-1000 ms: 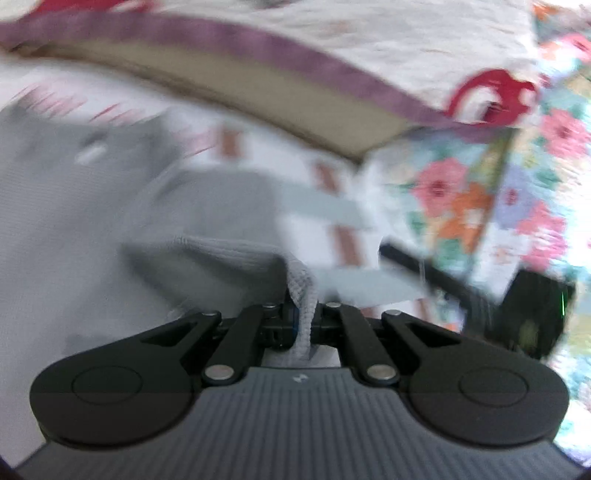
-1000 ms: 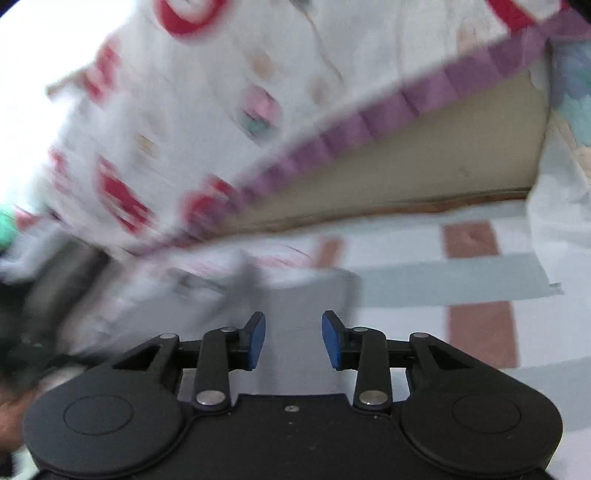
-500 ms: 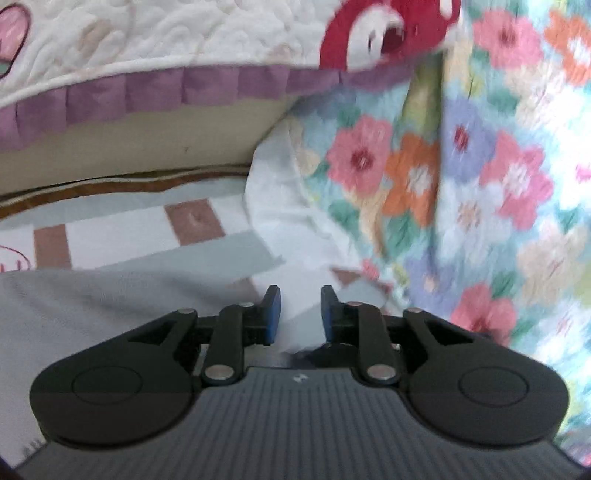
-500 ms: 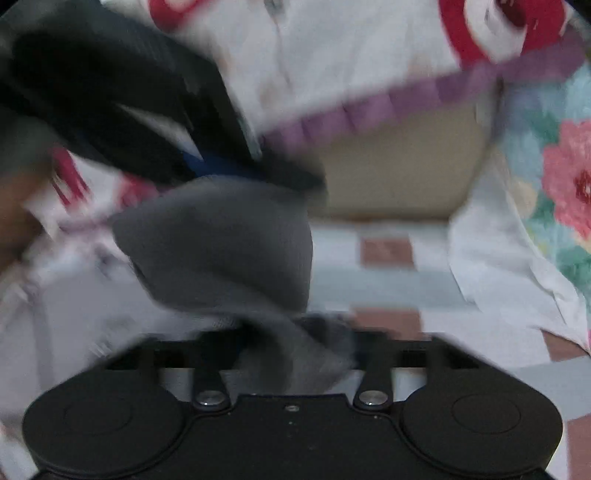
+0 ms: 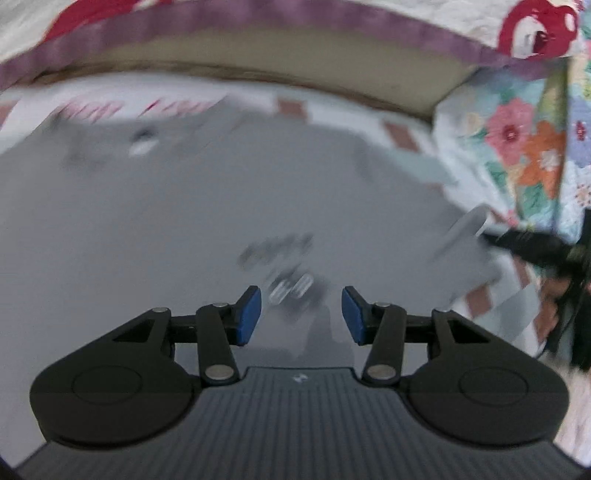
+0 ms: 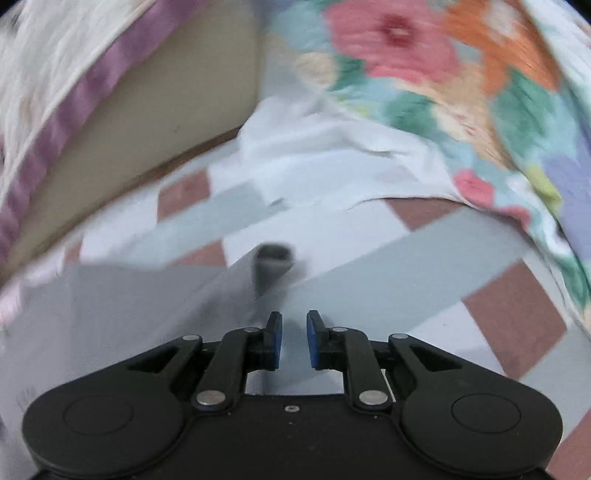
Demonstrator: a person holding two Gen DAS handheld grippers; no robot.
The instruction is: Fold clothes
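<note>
A grey garment [image 5: 184, 206] lies spread on the checked bedsheet, blurred by motion, with a small printed mark near its middle. My left gripper [image 5: 301, 315] is open and empty, low over the garment. In the right wrist view the garment's edge [image 6: 122, 306] lies at the lower left, with a sleeve cuff [image 6: 275, 258] sticking up just ahead of the fingers. My right gripper [image 6: 294, 339] has its jaws slightly apart with nothing between them. The right gripper also shows in the left wrist view [image 5: 535, 247] at the garment's right edge.
The checked sheet [image 6: 424, 258] has white, grey-green and brown squares. A floral quilt [image 6: 461, 85] is heaped on the right. A white quilt with a purple frill [image 5: 258, 22] hangs along the back over a beige bed base [image 6: 177, 110].
My left gripper let go of the grey cloth, opened wide and swung back over the garment. My right gripper, shut on grey fabric half a second ago, now stands apart and empty.
</note>
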